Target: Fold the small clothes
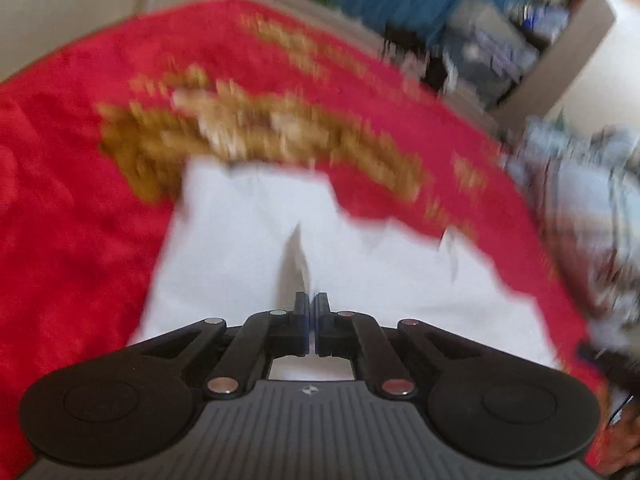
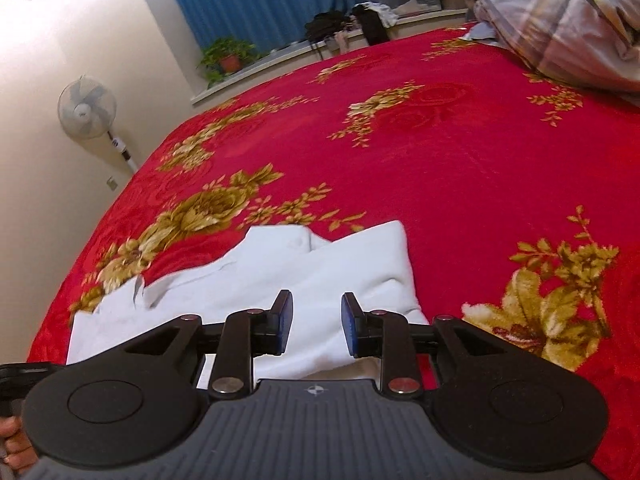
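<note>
1. The white garment (image 2: 256,280) lies on the red floral bedspread (image 2: 460,168), near the bed's front edge and partly folded, with a thick fold standing up at its far right corner

2. The left gripper (image 1: 311,308) has its fingers drawn together, and a ridge of white cloth rises just ahead of the tips; the left view is badly blurred, so whether fabric is actually pinched between them cannot be told

3. The right gripper (image 2: 316,320) hangs over the near part of the garment with its fingers apart and nothing between them

4. The step in hand looks like carrying one side of the garment over for the next fold, judging by the blur and the gathered cloth

5. To do it well, the person should confirm that the left tips hold a single edge and not a bunch of layers, then move it low and flat across the cloth

6. The right gripper would best press or pinch the opposite edge, so the garment does not slide on the plush bedspread

7. The striped bedding (image 2: 568,20) sits well apart at the far right and should not interfere
</note>
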Tool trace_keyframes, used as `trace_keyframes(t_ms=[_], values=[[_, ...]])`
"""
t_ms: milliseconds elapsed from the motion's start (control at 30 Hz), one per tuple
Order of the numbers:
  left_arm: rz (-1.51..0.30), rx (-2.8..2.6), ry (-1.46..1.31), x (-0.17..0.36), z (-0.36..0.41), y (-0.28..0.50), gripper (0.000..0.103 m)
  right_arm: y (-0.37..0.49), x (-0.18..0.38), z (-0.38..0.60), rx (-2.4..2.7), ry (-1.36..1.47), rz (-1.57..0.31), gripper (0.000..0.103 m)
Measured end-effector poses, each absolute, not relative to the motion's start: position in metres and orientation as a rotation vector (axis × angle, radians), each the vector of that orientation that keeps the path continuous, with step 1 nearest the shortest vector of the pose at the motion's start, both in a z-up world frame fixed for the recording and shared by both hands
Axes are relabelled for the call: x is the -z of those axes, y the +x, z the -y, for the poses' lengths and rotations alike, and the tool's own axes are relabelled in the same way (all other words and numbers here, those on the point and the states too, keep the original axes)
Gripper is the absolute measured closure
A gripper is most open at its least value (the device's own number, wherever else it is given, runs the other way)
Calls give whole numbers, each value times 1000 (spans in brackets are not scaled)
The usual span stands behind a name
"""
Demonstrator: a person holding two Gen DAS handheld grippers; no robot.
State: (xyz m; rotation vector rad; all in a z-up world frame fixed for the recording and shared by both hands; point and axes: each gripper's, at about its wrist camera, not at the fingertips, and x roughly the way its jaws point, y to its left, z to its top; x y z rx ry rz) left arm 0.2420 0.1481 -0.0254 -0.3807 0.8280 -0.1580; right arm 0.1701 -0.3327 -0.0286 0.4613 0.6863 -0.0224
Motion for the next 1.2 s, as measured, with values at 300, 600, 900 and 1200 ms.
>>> trace_keyframes(t_ms=[300, 600, 900, 1200], values=[[-868, -15, -322, -6, -206, 213, 94, 192, 49, 328, 35, 512, -796, 74], [-902, 76, -374, 4, -201, 221, 89, 201, 65, 320, 106, 485, -890, 96], [-1010, 46, -300, 40, -188, 236, 92, 187, 56, 342, 318, 474, -821, 102], [-1018, 45, -229, 50, -182, 230, 92, 210, 81, 314, 29, 451, -944, 98]])
